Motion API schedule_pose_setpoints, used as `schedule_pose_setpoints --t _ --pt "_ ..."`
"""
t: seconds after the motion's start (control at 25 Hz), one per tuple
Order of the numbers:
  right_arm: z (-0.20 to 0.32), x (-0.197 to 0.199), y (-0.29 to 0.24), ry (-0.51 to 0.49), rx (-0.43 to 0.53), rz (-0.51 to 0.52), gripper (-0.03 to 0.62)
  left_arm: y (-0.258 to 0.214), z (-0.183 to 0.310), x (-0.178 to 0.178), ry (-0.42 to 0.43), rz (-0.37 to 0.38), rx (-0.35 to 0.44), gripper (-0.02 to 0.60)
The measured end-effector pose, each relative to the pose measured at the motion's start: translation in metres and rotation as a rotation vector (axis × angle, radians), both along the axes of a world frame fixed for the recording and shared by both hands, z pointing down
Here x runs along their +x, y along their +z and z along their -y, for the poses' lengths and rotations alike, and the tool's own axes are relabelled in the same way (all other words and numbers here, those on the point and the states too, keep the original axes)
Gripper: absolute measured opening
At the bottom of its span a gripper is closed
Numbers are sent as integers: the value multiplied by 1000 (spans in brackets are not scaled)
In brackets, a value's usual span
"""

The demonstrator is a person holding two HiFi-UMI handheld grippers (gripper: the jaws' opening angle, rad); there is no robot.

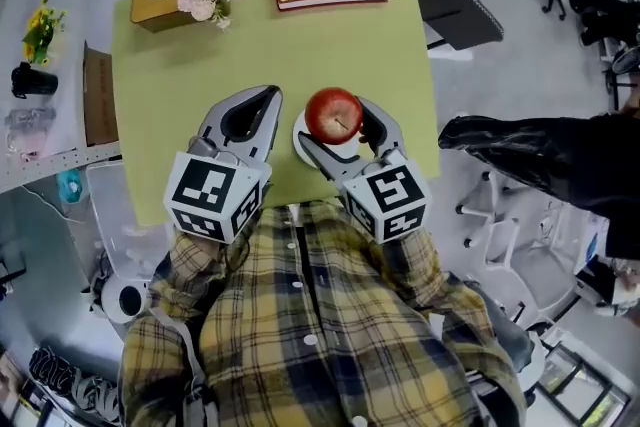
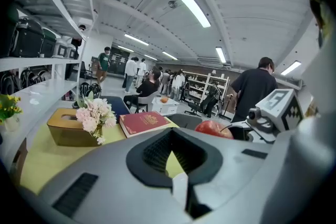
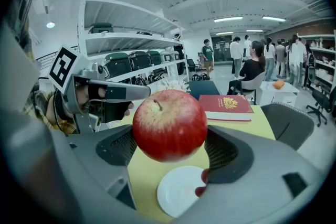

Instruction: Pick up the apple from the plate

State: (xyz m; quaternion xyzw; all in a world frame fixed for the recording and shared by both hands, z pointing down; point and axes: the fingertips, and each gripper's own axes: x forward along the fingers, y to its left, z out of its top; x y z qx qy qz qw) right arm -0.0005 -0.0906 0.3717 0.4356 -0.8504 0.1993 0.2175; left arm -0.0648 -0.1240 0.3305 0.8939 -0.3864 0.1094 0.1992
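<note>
Right tongs (image 1: 338, 129) clamping apple (image 1: 334, 113) above plate (image 3: 178, 192), left tongs (image 1: 267, 101) closed, empty alongside

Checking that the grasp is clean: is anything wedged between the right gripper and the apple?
Nothing visible. The right gripper has its jaws pressed straight on the two sides of the apple, with no other thing between them. The apple hangs clear above the white plate, not touching it.
</note>
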Motion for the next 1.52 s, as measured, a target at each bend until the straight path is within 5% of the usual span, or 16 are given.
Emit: schedule_pose_setpoints --t 0.64,1.52 --pt "-21 -12 -58 -122 77 19 400 -44 -14 -17 -99 -9 106 6" --pt "-24 -3 -54 -116 78 14 398 -41 -22 -8 -80 -13 94 6"
